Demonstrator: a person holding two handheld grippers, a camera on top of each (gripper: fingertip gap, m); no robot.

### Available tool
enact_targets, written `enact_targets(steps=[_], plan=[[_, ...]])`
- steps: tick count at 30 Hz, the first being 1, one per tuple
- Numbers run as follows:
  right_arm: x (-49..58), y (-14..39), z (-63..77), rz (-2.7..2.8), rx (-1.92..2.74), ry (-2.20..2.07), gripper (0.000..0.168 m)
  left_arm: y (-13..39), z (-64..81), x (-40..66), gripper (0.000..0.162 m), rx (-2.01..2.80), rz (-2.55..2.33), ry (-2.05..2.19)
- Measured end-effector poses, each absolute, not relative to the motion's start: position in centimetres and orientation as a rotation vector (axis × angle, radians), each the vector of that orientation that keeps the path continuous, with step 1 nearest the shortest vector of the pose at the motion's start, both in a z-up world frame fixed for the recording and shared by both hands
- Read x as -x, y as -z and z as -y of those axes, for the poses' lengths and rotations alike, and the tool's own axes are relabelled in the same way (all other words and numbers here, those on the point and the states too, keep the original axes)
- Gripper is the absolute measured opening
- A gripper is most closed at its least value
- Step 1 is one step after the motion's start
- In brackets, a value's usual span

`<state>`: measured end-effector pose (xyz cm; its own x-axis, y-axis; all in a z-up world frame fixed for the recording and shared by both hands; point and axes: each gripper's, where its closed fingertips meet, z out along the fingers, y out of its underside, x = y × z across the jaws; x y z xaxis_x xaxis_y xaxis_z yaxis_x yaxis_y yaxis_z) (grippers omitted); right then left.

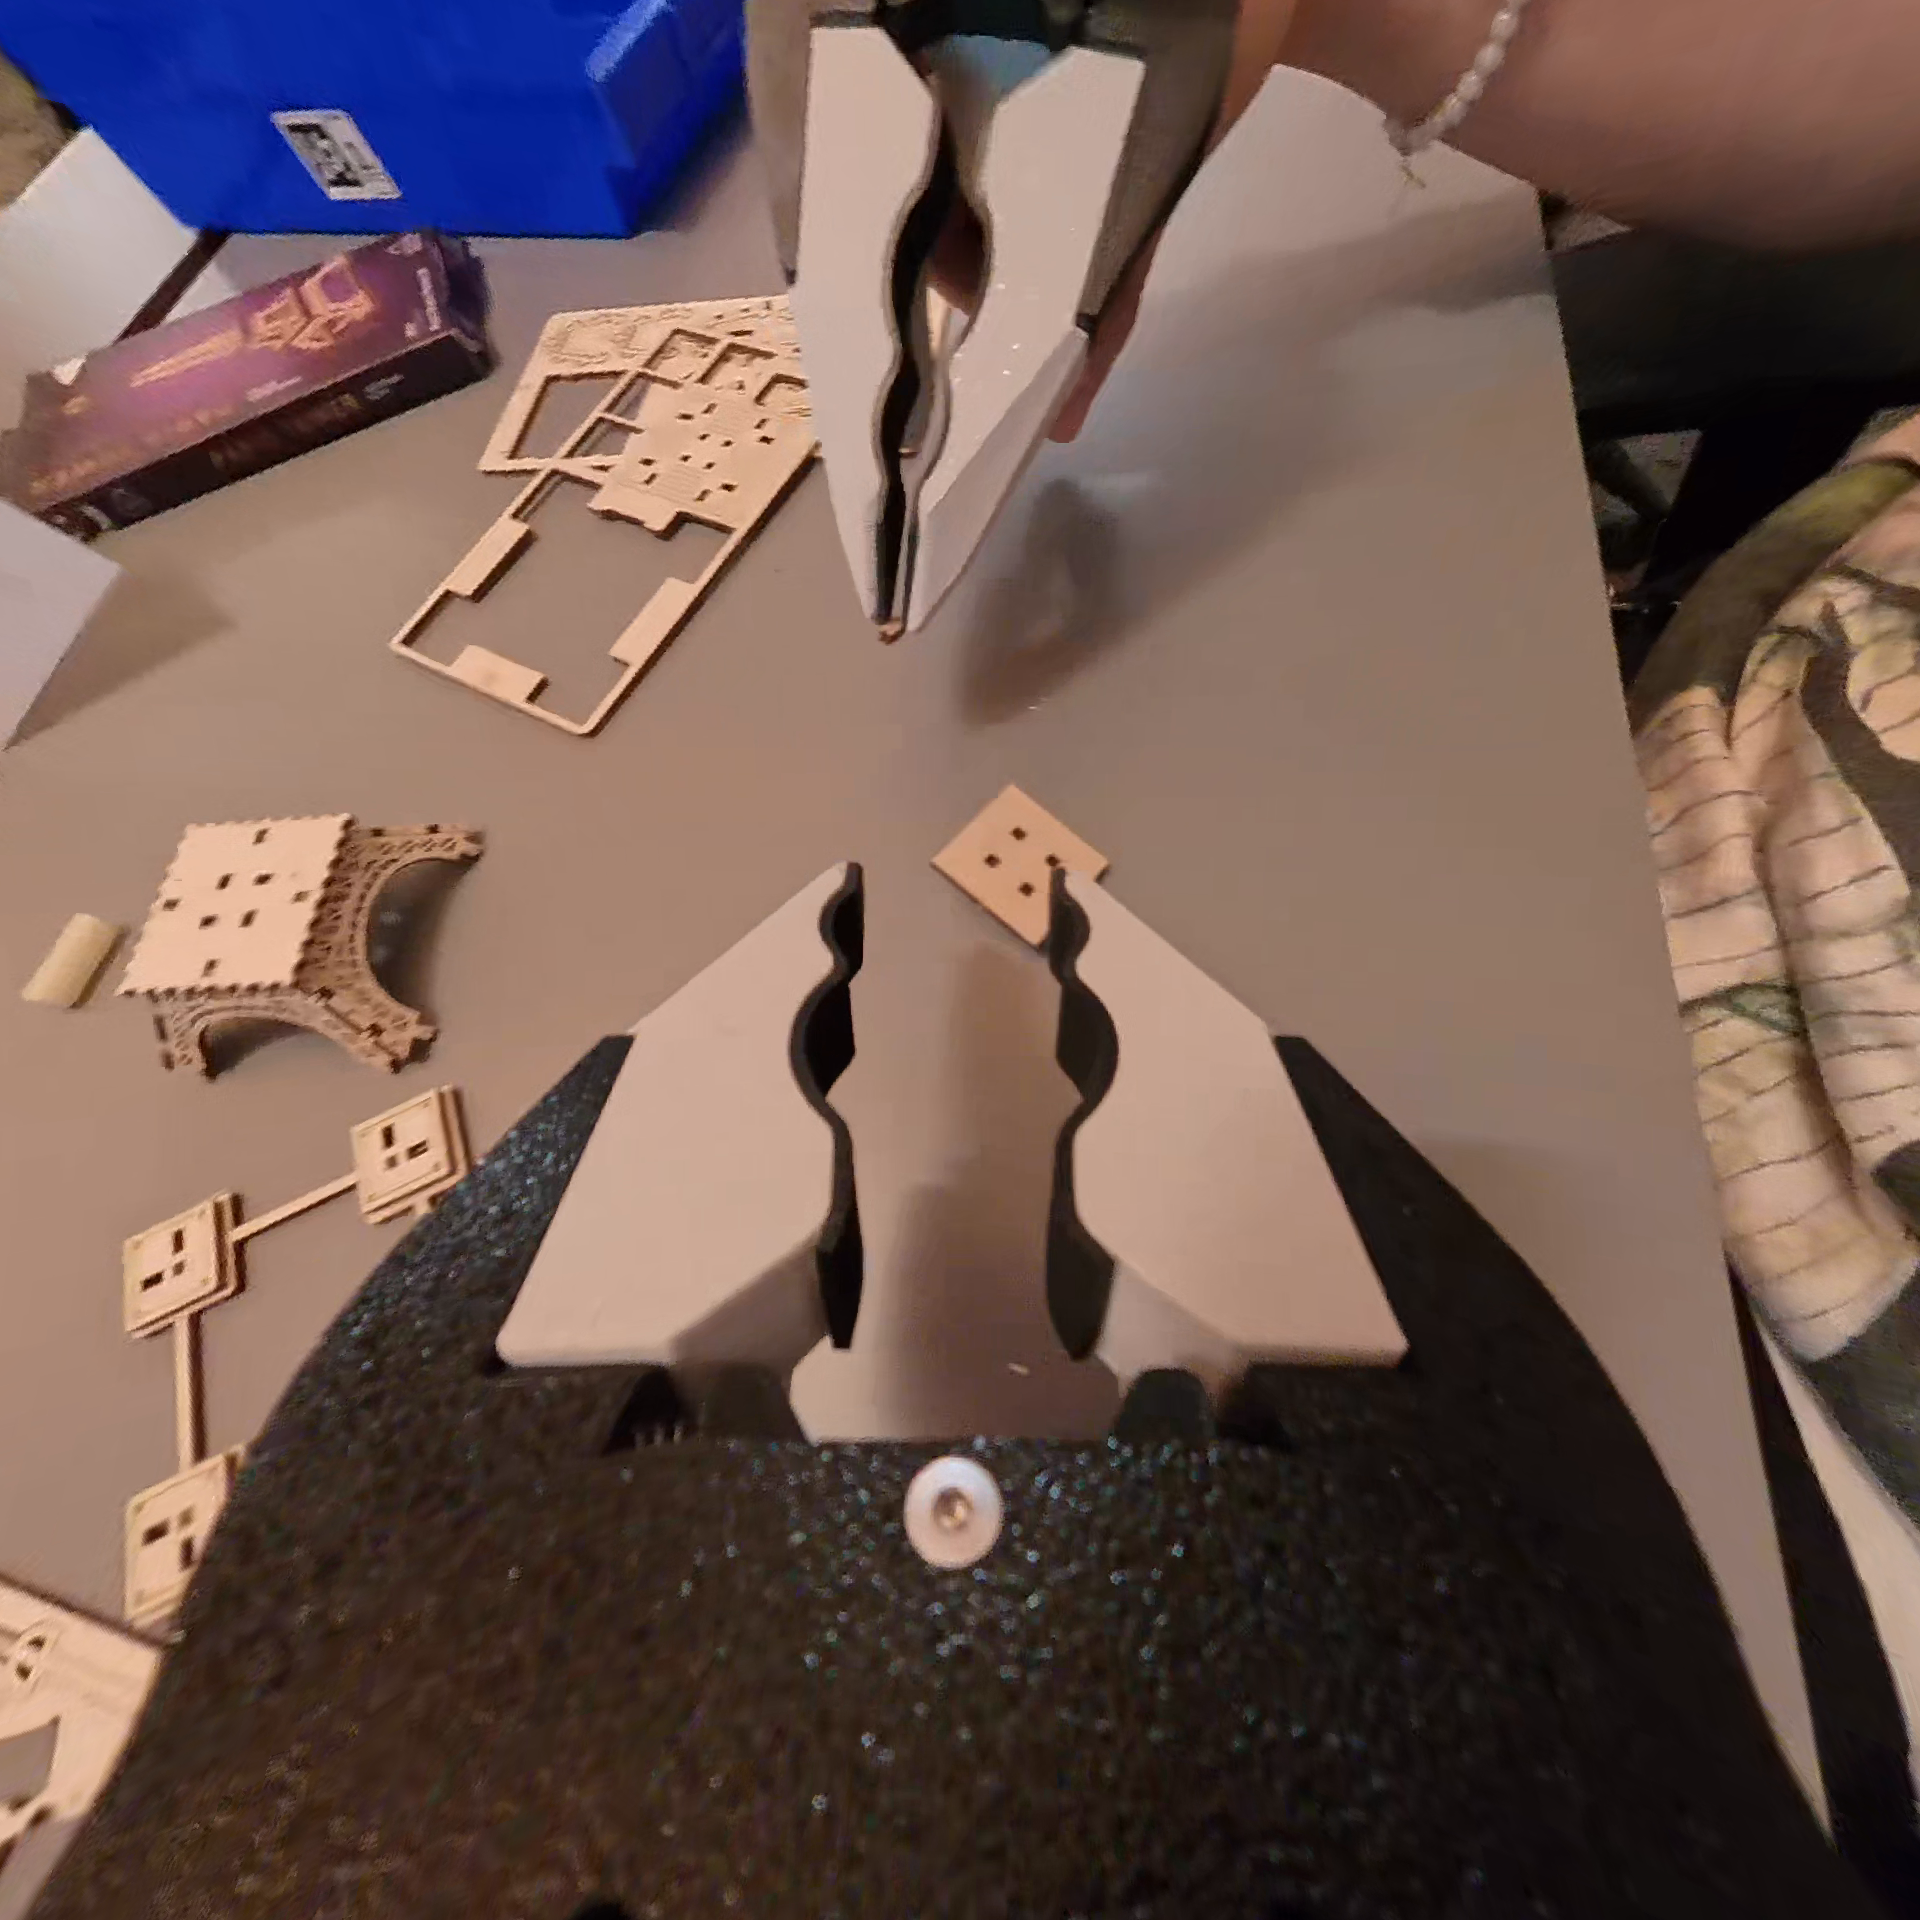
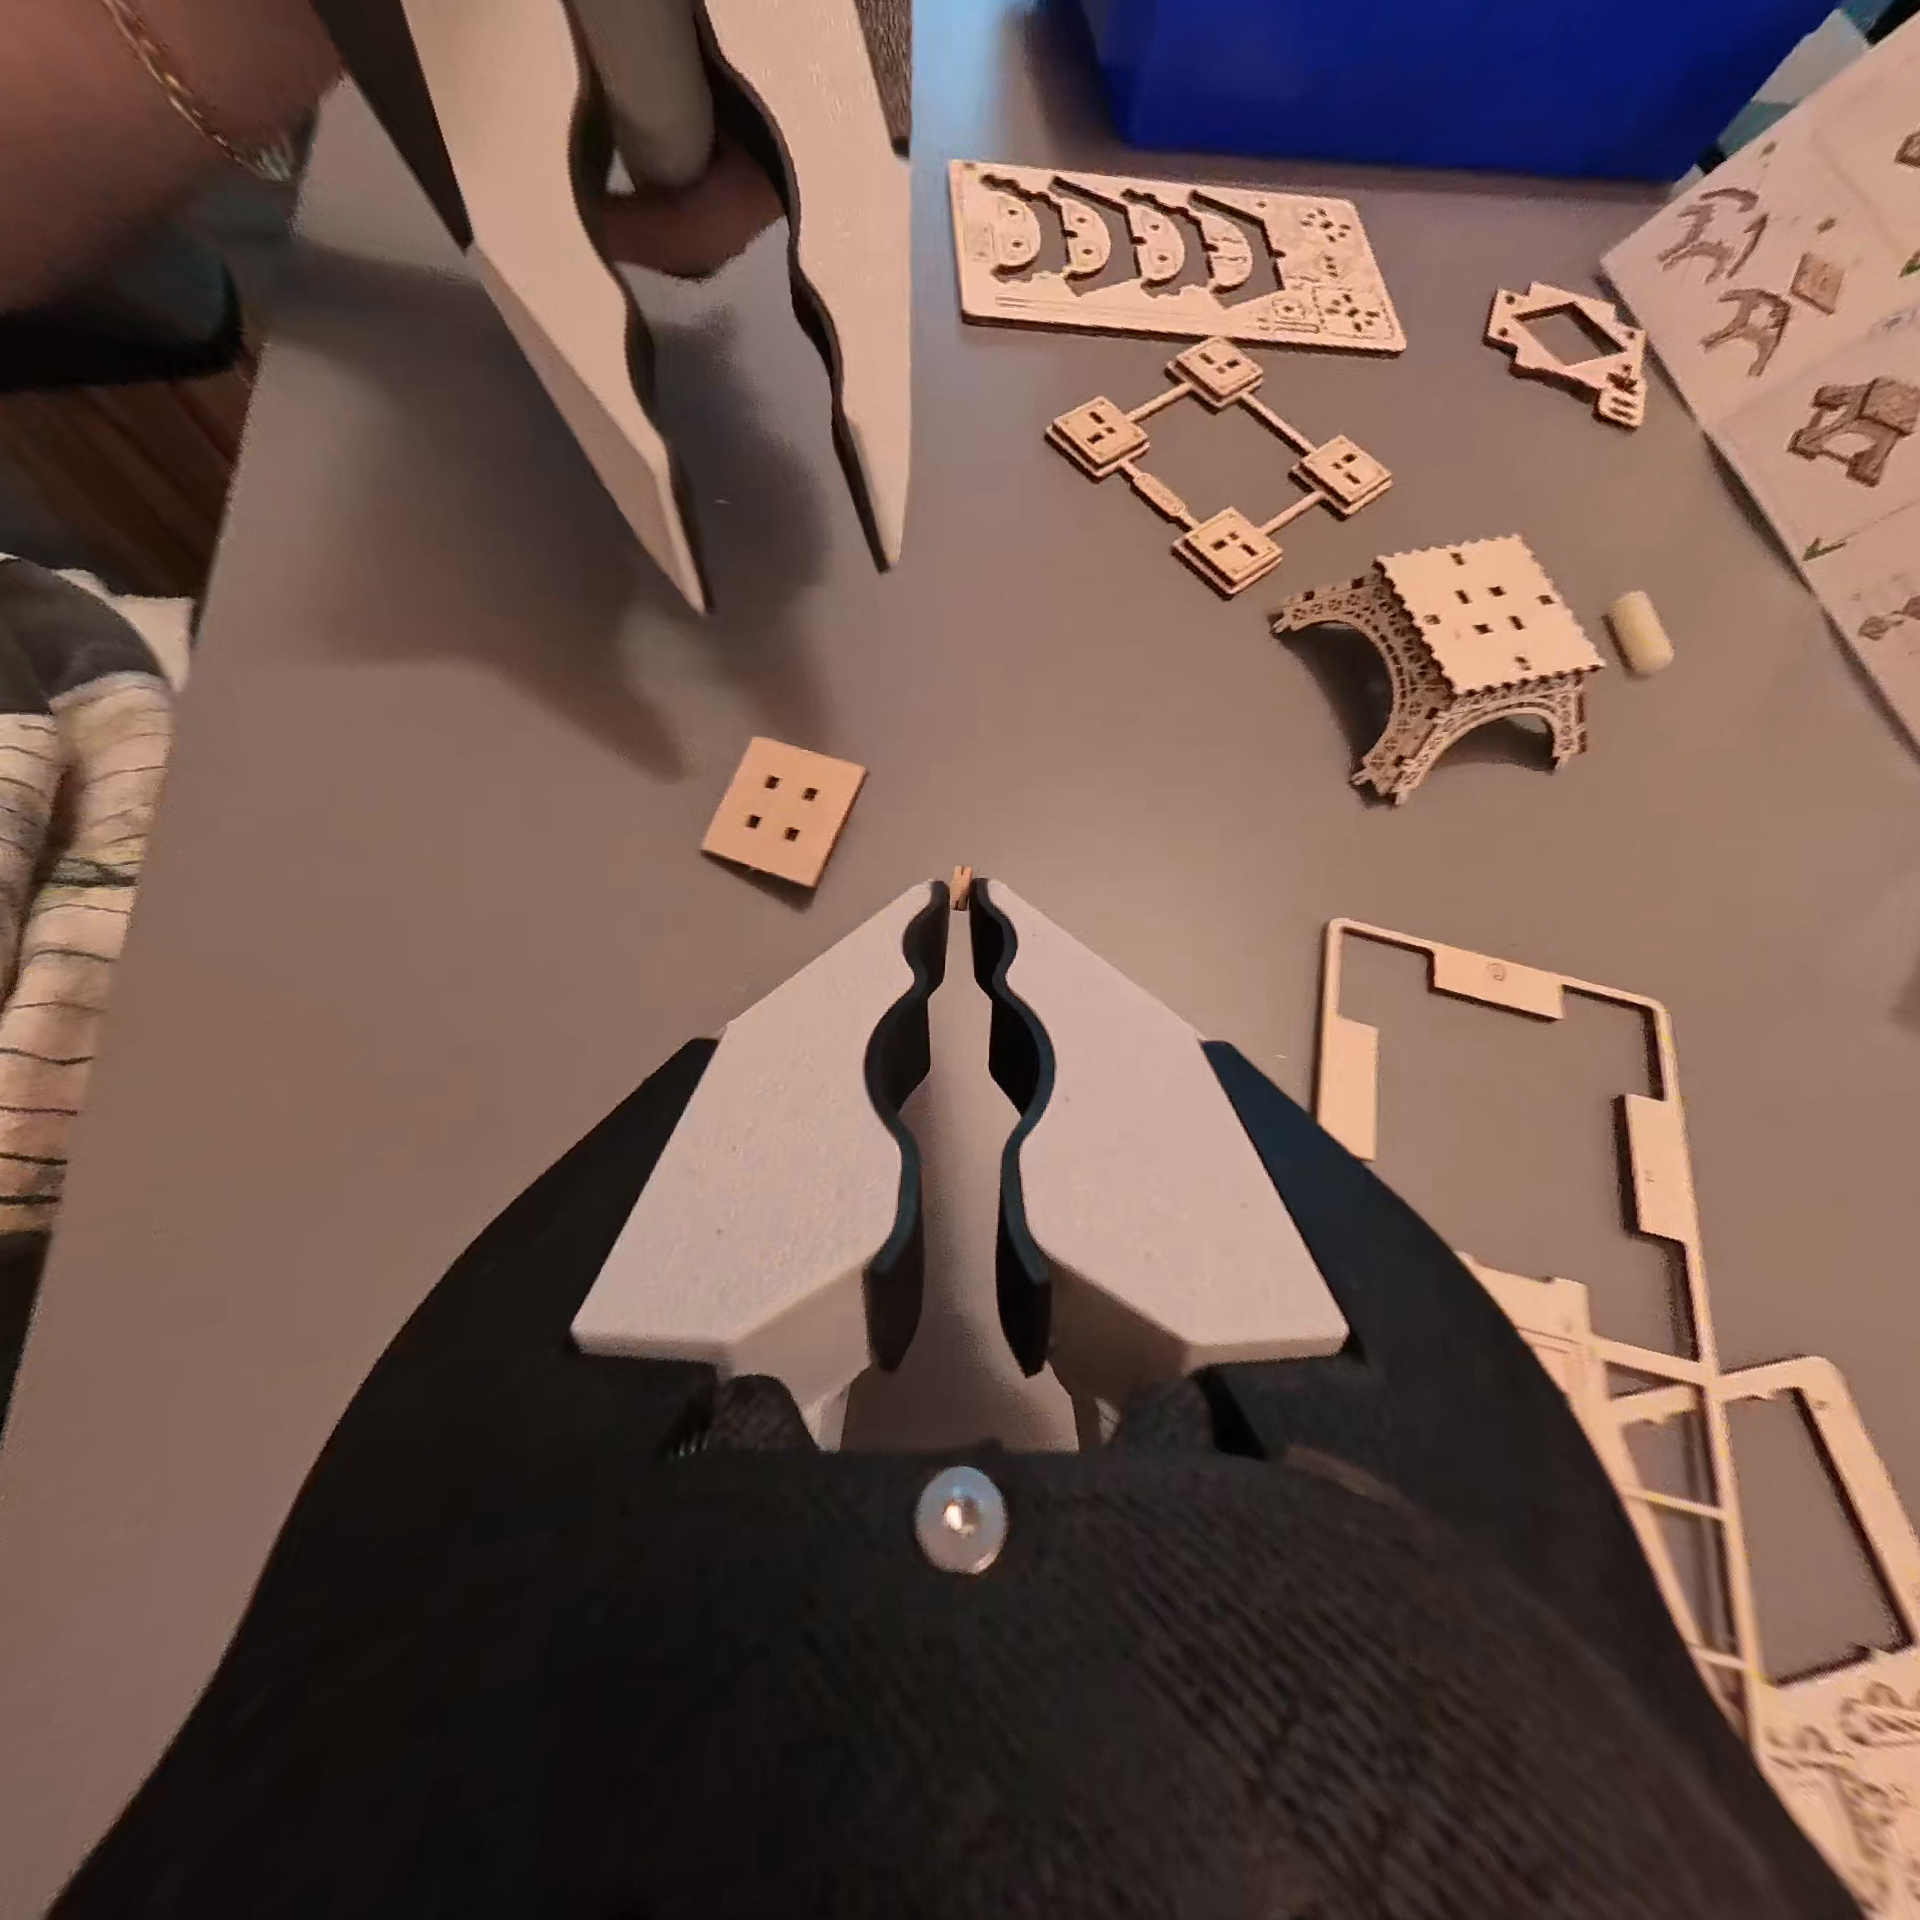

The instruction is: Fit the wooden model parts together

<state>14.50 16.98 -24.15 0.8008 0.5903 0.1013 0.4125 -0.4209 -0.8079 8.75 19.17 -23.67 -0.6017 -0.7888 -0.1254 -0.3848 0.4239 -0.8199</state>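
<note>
A small square wooden plate with four slots (image 1: 1013, 868) (image 2: 784, 812) lies flat on the grey table. My left gripper (image 1: 956, 878) is open and empty, its tips just short of that plate; it also shows from the front in the right wrist view (image 2: 795, 587). My right gripper (image 2: 961, 888) is shut on a tiny wooden piece (image 2: 961, 886) whose end pokes out between the tips; it shows in the left wrist view (image 1: 891, 620) hovering above the table. The assembled lattice tower base (image 1: 286, 940) (image 2: 1455, 665) stands off to the side.
A four-pad wooden frame (image 2: 1221, 462) (image 1: 208, 1236), punched-out wooden sheets (image 1: 582, 582) (image 2: 1174, 260) (image 2: 1496, 1143), a small pale cylinder (image 1: 68, 958) (image 2: 1640, 632), a dark purple box (image 1: 260, 384), a blue bag (image 1: 395, 94) and an instruction sheet (image 2: 1808, 343) surround the work area. Patterned fabric (image 1: 1797, 935) lies beyond the table's edge. My right fingertips sit around 7 cm from my left ones.
</note>
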Motion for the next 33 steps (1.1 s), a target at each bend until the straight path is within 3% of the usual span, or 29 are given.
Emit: enact_targets(steps=[2,5,18,33], plan=[[-13.9,24.1,-16.6,0.736,2.055,-0.287,0.002,24.4,-18.6,-8.7,0.038,0.948,-2.232,1.014],[-13.8,23.9,-16.3,0.726,2.046,-0.296,0.002,25.4,-19.3,-9.6,0.034,1.048,-2.293,0.940],[-14.4,22.2,-15.5,0.610,1.957,-0.398,0.002,26.5,-18.4,-10.6,0.016,1.550,-2.431,1.501],[-15.4,25.7,-15.6,0.400,2.144,-0.574,0.002,27.1,-17.8,-10.8,0.001,1.631,-2.393,1.604]])
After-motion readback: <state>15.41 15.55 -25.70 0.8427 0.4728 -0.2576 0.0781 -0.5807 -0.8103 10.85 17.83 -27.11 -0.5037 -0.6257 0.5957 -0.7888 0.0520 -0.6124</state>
